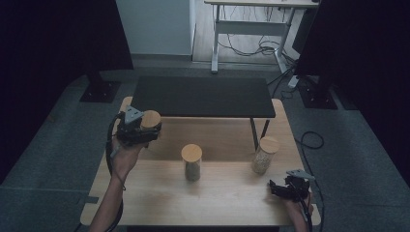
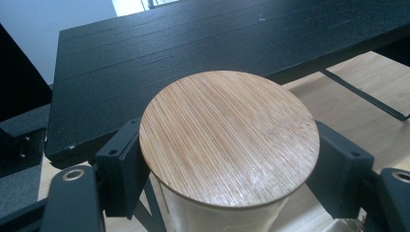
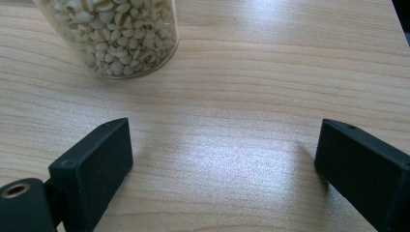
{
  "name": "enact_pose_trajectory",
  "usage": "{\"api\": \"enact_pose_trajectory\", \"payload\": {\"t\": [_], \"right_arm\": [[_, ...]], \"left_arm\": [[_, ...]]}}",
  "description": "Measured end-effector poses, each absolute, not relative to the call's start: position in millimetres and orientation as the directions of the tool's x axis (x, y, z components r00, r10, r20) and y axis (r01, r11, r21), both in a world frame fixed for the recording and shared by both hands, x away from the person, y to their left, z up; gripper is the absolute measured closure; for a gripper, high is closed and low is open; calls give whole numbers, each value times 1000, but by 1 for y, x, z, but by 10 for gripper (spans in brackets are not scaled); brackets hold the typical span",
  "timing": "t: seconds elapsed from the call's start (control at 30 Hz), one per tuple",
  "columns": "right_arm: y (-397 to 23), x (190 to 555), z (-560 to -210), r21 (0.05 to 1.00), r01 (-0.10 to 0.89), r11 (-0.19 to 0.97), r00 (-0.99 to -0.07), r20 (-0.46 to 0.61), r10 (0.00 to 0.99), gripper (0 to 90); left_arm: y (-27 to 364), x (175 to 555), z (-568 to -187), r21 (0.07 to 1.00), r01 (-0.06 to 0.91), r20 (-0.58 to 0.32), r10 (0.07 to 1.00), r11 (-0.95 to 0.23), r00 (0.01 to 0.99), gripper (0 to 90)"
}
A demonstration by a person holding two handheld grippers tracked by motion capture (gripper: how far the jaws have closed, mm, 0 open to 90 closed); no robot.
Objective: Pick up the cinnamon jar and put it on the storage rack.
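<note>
**benchwatcher:** So where's this at? Looks like jars going up onto that black shelf (image 1: 203,96) at the back of the bench (image 1: 212,193). My read: the left gripper (image 1: 145,129) has a jar with a bamboo lid (image 2: 229,137) clamped between its fingers (image 2: 121,166), one on each side just under the lid. In the high view it sits at the shelf's left front corner, apparently lifted off the wood, though I can't tell for sure. Nothing is on the shelf, so I'd say early days.

**jar_jockey:** Agreed. One jar picked up, none placed. Two are standing on the bench: the middle jar (image 1: 192,162) with darker stuff in it, and the jar of pale grains (image 1: 264,154) over to the right. Both look untouched.

**benchwatcher:** What's the right one doing?

**jar_jockey:** The right gripper (image 1: 283,188) is parked low at the near right edge of the bench, pointing left across the wood. Its fingers (image 3: 96,159) are spread wide with only bare wood between them, and the grain jar is a bit ahead of them, off to one side. The left forearm reaches up from the bottom edge, with the hand under the gripper body and the fingers pointing towards the shelf.
</note>
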State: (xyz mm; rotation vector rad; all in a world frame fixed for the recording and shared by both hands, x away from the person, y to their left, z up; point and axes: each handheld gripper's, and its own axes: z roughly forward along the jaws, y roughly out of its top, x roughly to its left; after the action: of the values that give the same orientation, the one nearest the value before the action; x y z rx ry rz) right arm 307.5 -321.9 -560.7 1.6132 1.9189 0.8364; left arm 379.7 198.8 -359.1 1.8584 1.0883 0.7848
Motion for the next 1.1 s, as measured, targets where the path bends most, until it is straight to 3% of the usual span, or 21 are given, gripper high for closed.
{"api": "enact_pose_trajectory", "payload": {"t": [1.1], "right_arm": [[-322, 307, -561, 723, 681, 112, -178, 16, 984, 57]], "left_arm": [[197, 392, -329, 878, 384, 102, 896, -286, 433, 246]]}}
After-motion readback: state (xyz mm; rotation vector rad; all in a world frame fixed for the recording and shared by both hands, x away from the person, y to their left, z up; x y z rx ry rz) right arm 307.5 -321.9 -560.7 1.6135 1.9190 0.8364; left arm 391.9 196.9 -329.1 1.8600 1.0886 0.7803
